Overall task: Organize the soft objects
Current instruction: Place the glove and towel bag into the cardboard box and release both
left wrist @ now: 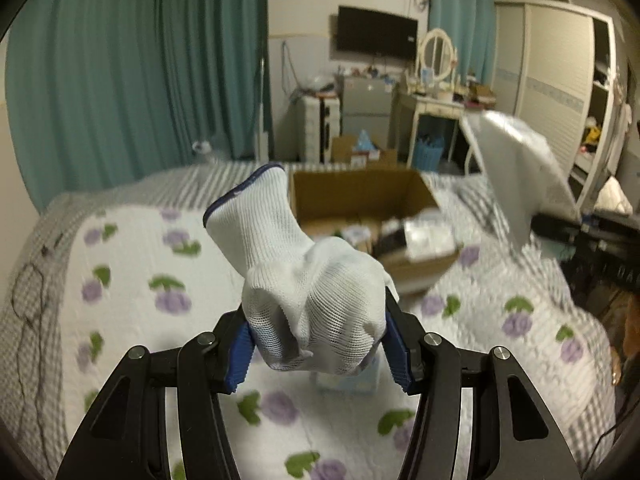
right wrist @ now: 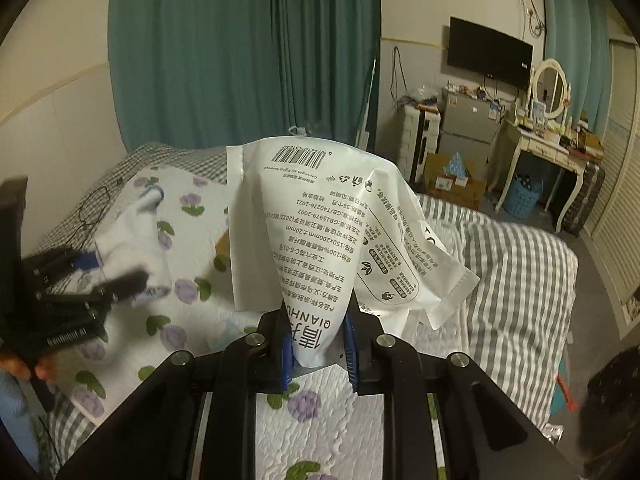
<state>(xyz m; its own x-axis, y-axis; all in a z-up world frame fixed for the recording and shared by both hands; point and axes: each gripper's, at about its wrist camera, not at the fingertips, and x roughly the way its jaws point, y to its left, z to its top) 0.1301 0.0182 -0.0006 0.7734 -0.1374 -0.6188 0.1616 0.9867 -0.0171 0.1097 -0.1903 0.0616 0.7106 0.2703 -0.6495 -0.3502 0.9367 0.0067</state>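
My left gripper [left wrist: 320, 350] is shut on a white knit glove [left wrist: 304, 280] with a blue cuff edge, held above the bed. It also shows blurred at the left of the right wrist view [right wrist: 100, 276]. My right gripper [right wrist: 318, 354] is shut on a white soft plastic pack [right wrist: 320, 240] printed with text and a barcode, held up over the bed. That pack appears blurred at the right of the left wrist view [left wrist: 516, 168]. An open cardboard box [left wrist: 424, 192] with several items inside sits on the bed ahead of the left gripper.
The bed has a white quilt with purple flowers [left wrist: 132, 280] and a grey striped blanket [right wrist: 520, 264]. A light blue packet [left wrist: 348, 380] lies under the left gripper. A black cable [left wrist: 28, 288] lies at the bed's left. Dressing table [right wrist: 548, 148], fridge [right wrist: 468, 120] and teal curtains [right wrist: 240, 48] stand behind.
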